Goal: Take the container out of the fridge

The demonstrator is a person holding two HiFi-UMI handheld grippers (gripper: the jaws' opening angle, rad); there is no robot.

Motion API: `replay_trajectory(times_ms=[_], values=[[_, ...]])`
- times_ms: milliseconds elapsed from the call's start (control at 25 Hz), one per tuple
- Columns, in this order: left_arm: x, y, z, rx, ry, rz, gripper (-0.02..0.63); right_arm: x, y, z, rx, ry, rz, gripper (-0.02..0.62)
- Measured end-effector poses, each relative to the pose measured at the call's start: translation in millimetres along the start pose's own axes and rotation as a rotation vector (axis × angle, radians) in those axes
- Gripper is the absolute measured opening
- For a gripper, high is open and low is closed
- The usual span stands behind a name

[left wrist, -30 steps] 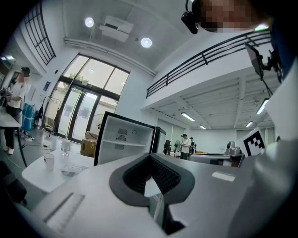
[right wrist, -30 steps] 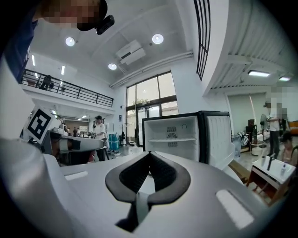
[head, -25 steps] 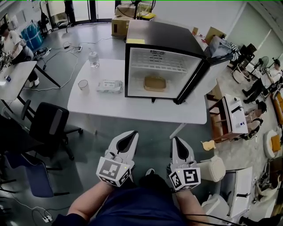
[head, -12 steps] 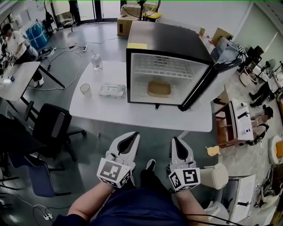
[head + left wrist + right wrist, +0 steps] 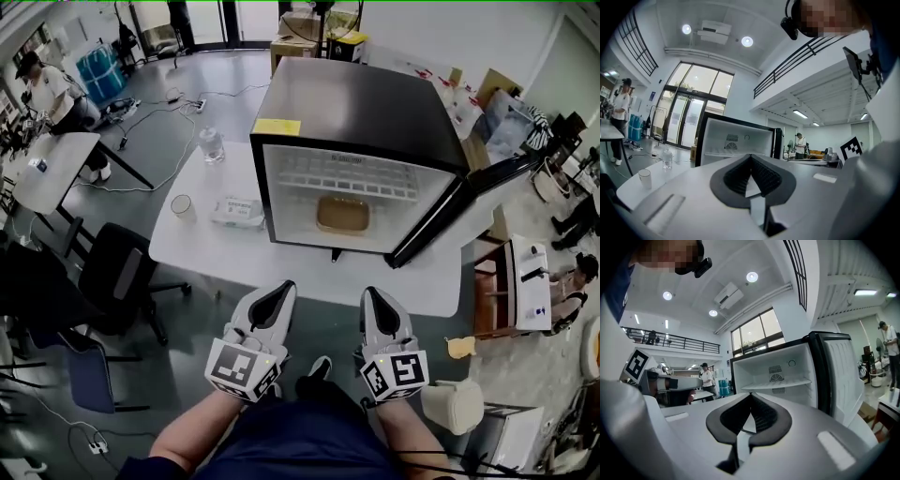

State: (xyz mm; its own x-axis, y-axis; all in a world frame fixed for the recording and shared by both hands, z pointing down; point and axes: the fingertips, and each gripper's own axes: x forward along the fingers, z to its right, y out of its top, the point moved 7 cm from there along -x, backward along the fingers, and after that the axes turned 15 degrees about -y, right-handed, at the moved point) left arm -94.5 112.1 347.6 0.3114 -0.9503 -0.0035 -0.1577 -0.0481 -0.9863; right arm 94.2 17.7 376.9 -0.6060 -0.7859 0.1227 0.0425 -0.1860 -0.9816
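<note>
Here, the black mini fridge (image 5: 356, 103) stands on the white surface (image 5: 197, 248) with its door (image 5: 441, 217) swung wide open to the right. The tan container (image 5: 342, 215) lies inside on the fridge floor, under the white wire shelf (image 5: 337, 174). It sits roughly in the middle and touches nothing else.

Both claws are held low in front of the person, side by side. Their tips point at the fridge from about the surface's near edge, well apart from the opening. The left claw (image 5: 278, 287) has its jaws pressed together at the tips, with nothing between the ridged pads. The right claw (image 5: 373, 294) is pressed together in the same way and is also empty. Each gripper view looks past its closed jaws into the fridge's white interior, and the claw's body hides the container there.

A yellow note (image 5: 277, 127) lies on the fridge's top near its front left corner. On the surface to the left, a pack of wipes (image 5: 237, 211) lies just beside the fridge. A cup (image 5: 182, 206) stands further left, and a water bottle (image 5: 212, 145) stands toward the far edge. A black office chair (image 5: 117, 277) stands off the surface's left end.
</note>
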Motion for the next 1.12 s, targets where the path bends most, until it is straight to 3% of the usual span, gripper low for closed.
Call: replay_trajectory(times_ms=[360,680,880,1120], values=[[30.4,-1.4,-12.5,0.002,0.102,-0.022,0.002,49.3,-1.1,18.3,0.018,0.102,-0.032,0.006],[37.5,-19.1,-29.0,-0.024,0.136,-0.061,0.001,76.6,-26.8,21.3,0.047,0.117,-0.092,0.006],[58.0,-23.0,-51.2,-0.023,0.084,-0.08,0.002,93.1,-34.2,20.5,0.06,0.078,-0.118,0.006],[91.9,-23.3,-84.5,-0.012,-0.047,-0.112,0.0,114.3,-38.3,26.1,0.075,-0.052,-0.141,0.006]])
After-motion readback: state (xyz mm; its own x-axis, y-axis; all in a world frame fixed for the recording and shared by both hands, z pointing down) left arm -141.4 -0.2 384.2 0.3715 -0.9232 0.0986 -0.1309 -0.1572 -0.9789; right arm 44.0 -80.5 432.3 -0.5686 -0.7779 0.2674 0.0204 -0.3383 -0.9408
